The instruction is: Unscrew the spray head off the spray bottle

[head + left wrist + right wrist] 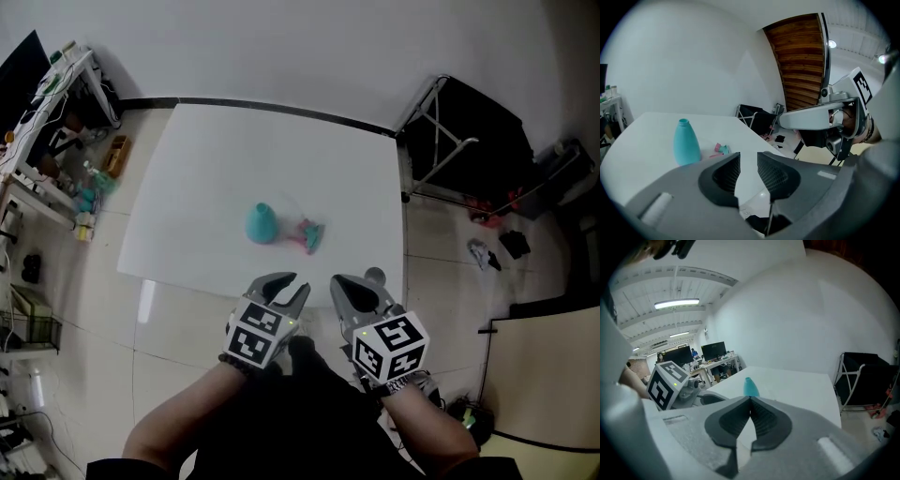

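**White table: bottle and detached head lie beyond both grippers**

White table (281, 159) fills the middle of the head view, with tiled floor around it.

Nearest the person, the left gripper (286, 287) and the right gripper (349, 285) hover side by side at the table's near edge. In its own view the left gripper (747, 161) has its jaws a narrow gap apart, with nothing between them. The right gripper (750, 401) has its jaws closed tip to tip and holds nothing.

Further in, near the table's centre, the teal spray bottle (262, 224) stands upright with its neck bare. It is ahead of both grippers and apart from them, slightly left of the left gripper's line. The pink-and-teal spray head (308, 234) lies on its side just to the bottle's right; contact between them cannot be determined.

Bare tabletop surrounds both items on every side, widest toward the far edge. Beyond the right edge stands a black folding rack (469, 141); a cluttered shelf (47, 141) lines the left wall.
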The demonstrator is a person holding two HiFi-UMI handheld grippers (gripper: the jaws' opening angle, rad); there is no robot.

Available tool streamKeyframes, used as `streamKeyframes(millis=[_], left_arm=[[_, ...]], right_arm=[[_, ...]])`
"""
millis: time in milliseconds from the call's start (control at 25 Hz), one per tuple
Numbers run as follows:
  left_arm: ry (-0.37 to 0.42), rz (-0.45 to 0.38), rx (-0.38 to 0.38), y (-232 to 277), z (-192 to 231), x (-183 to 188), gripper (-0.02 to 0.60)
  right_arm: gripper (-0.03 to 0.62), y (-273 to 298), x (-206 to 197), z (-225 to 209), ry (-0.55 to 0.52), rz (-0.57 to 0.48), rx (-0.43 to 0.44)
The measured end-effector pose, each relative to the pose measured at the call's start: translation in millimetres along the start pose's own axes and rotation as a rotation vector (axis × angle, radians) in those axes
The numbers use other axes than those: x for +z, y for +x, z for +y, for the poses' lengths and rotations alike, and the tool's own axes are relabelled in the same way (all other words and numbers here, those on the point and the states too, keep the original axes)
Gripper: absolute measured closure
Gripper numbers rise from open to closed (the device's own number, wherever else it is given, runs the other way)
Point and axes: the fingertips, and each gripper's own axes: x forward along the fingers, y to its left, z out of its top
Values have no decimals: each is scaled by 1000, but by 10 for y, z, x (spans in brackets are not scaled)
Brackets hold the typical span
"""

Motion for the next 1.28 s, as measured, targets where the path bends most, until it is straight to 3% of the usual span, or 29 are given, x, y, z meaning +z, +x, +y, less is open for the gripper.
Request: streamKeyframes(millis=[640,1280], left_arm=[[-106,186,126,949,414,-322,414],[-176,341,245,1306,623,-621,414]], right_arm=[[602,439,-83,-610,-8,97,126],[602,687,-103,-941,-42,157,258]])
